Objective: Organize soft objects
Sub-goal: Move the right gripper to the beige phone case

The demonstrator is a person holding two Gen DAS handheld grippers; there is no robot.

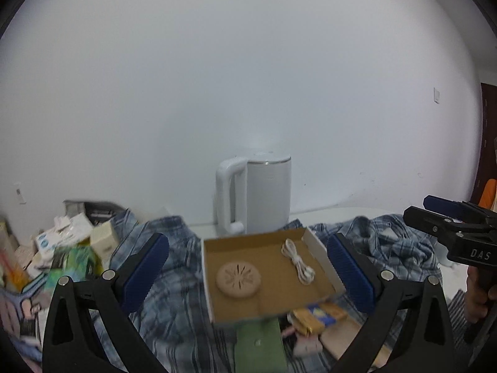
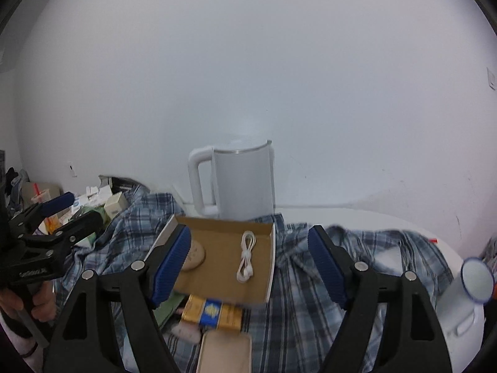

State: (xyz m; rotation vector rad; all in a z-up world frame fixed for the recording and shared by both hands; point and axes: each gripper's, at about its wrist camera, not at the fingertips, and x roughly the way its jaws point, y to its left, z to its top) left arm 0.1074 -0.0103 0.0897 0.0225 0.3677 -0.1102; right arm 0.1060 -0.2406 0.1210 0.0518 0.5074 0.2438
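Note:
A blue plaid shirt [image 1: 180, 295] [image 2: 304, 310] lies crumpled across the white table. On it rests a shallow cardboard box [image 1: 273, 292] [image 2: 217, 248] holding a round beige disc [image 1: 238, 279] and a coiled white cable [image 1: 296, 261] [image 2: 247, 256]. My left gripper [image 1: 248, 270] hovers above the box, open wide, with nothing between its blue pads. My right gripper [image 2: 250, 267] is also open and empty, above the box's right side and the shirt. Each gripper shows in the other's view: the right gripper [image 1: 419, 206] at the right edge, the left gripper [image 2: 82, 208] at the left edge.
A white kettle [image 1: 267, 195] [image 2: 245, 183] stands against the wall behind the box. A heap of small cartons [image 1: 71, 248] fills the left. A gold and blue packet [image 2: 214, 310], a green item [image 1: 259, 345] and a beige case [image 2: 225, 354] lie near the front. A white jug [image 2: 466, 304] stands right.

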